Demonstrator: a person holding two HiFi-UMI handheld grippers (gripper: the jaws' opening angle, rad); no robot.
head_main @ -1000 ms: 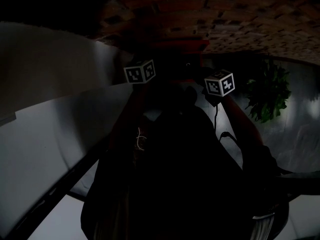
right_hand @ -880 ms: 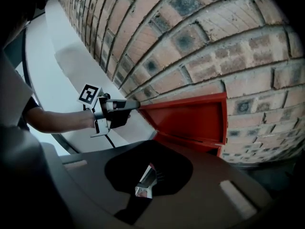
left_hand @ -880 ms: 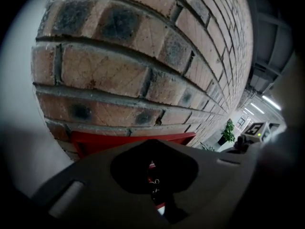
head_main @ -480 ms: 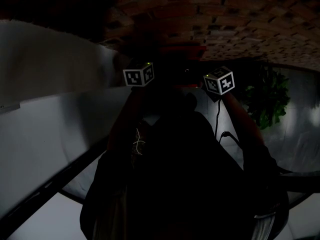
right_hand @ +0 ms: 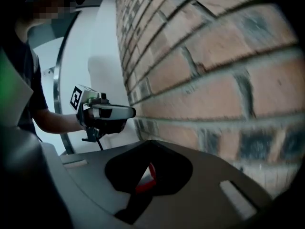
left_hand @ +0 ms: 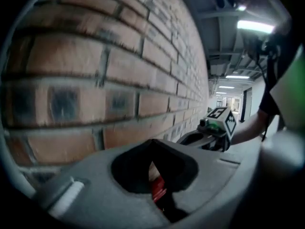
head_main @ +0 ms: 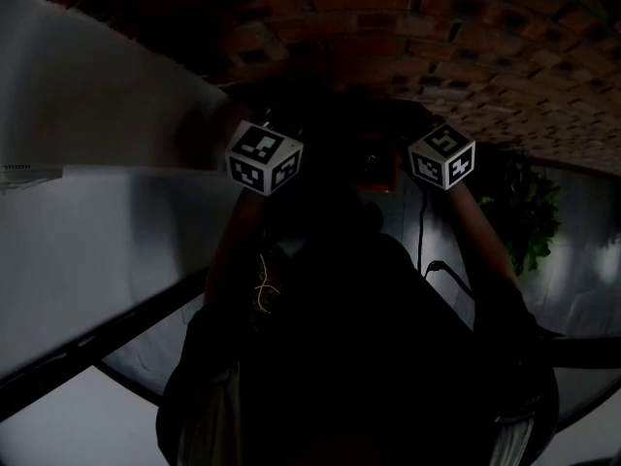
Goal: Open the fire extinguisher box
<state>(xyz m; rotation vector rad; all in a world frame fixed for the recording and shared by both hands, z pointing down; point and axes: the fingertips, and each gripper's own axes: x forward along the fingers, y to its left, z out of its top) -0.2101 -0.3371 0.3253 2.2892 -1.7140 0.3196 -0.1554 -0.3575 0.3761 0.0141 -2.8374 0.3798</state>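
Setting: a very dark head view looking steeply down the person's dark-clothed torso, with a red-brown brick wall (head_main: 466,56) arching across the top.
Fire extinguisher box: a small red patch (head_main: 378,170) sits against the brick between the two marker cubes. I judge this to be the box, though it is too dim to show a door, latch or handle.
Left gripper (left_hand: 155,151): a grey two-jaw tool held up close beside the wall, its jaws pressed together with nothing clamped (a red sliver shows in the dark hollow behind them; I cannot tell what it belongs to).
Right gripper (right_hand: 147,149): a matching grey tool, just as close to the brick. Its jaws also look closed and hold nothing.
Marker cubes: the white black-patterned cube of the left tool (head_main: 264,158) and that of the right (head_main: 442,156) flank the red patch, well apart from each other.
Step in hand: judged to be the approach, with both tools level with the box and no contact yet.
Doing it well: part one tool's jaws before it reaches the box, find the door's free edge or pull tab, and grip only that. Keep the other tool near the frame to steady it, then swing the door out along its hinge arc.
Risk: the tips may scrape the brick in poor light.
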